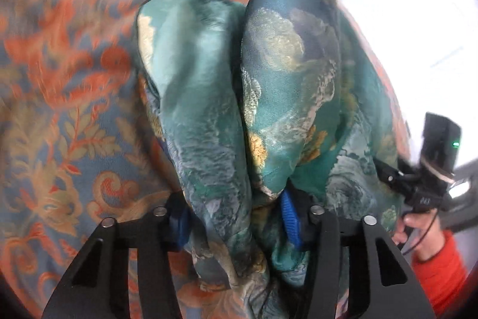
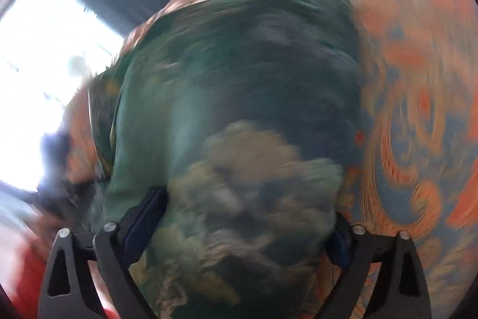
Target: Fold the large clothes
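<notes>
We are lifting the glossy teal printed garment (image 1: pixel 269 97) off the orange floral bedspread (image 1: pixel 68 97), left gripper (image 1: pixel 236 217) fingers pinching bunched folds (right gripper (image 2: pixel 248 223) spread wide around cloth), next needing laying flat.

Glossy teal satin garment (image 1: pixel 277 73) on matt woven floral bedspread (image 1: pixel 68 115).

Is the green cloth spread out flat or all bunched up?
Bunched up. In the left wrist view the green cloth rises in two puffy folds between the left gripper's fingers, above the orange patterned cover.
</notes>
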A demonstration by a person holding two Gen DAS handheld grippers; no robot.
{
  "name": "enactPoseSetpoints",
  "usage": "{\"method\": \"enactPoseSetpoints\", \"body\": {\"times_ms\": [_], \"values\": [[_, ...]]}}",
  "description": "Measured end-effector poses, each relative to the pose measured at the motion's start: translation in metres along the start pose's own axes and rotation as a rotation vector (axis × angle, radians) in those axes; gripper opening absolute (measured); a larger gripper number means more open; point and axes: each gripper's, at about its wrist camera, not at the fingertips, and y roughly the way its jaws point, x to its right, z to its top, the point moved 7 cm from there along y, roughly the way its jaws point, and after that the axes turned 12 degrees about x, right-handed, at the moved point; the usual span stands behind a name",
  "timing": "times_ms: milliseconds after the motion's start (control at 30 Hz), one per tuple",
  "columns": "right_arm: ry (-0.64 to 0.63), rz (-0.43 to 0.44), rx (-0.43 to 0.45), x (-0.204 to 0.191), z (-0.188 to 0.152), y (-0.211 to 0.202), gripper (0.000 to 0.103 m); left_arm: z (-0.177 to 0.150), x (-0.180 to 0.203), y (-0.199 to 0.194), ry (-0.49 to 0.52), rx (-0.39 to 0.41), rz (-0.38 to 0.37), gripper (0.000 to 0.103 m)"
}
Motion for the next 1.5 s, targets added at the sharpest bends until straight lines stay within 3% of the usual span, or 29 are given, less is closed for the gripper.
{"method": "enactPoseSetpoints", "body": {"times_ms": [100,200,367,467,567,667,733,800,867,900,1033,1167,1300,1500], "values": [[-0.188,-0.037,0.082,-0.036,0.002,-0.019,0.087,0.010,0.028,-0.012,0.058,0.046,-0.018,0.049],[-0.286,-0.044,0.156,-0.061,0.007,-0.040,0.086,0.022,0.050,-0.021,0.086,0.080,-0.035,0.049],[-0.335,-0.053,0.253,-0.071,0.039,-0.066,0.086,0.057,0.058,-0.027,0.071,0.135,-0.072,0.049],[-0.318,-0.052,0.269,-0.060,0.060,-0.065,0.086,0.065,0.063,-0.008,0.072,0.127,-0.061,0.049],[-0.262,-0.050,0.229,-0.027,0.062,-0.061,0.087,0.045,0.045,0.011,0.076,0.071,-0.026,0.052],[-0.148,-0.057,0.118,0.012,0.054,-0.031,0.089,0.032,0.026,0.042,0.023,0.063,0.028,0.073],[0.025,-0.050,0.043,0.048,0.041,-0.011,0.097,0.031,0.018,0.040,-0.058,0.100,0.006,0.088],[0.167,0.000,0.056,0.066,0.039,-0.013,0.103,0.032,0.011,0.023,-0.124,0.145,-0.034,0.092],[0.258,0.059,0.096,0.076,0.041,-0.025,0.103,0.032,0.009,0.002,-0.099,0.175,-0.033,0.092],[0.271,0.068,0.109,0.078,0.042,-0.033,0.103,0.030,0.010,-0.011,-0.051,0.197,0.004,0.092],[0.098,-0.050,0.197,0.067,0.045,-0.088,0.103,0.025,0.020,-0.059,0.206,0.344,0.239,0.100],[-0.174,-0.210,0.315,0.028,0.033,-0.150,0.103,-0.001,0.056,-0.110,0.354,0.490,0.365,0.103],[-0.318,-0.308,0.471,-0.014,0.012,-0.217,0.103,-0.020,0.096,-0.140,0.413,0.579,0.378,0.103],[-0.306,-0.323,0.570,-0.054,-0.018,-0.272,0.103,-0.051,0.143,-0.183,0.357,0.664,0.333,0.103]]}}
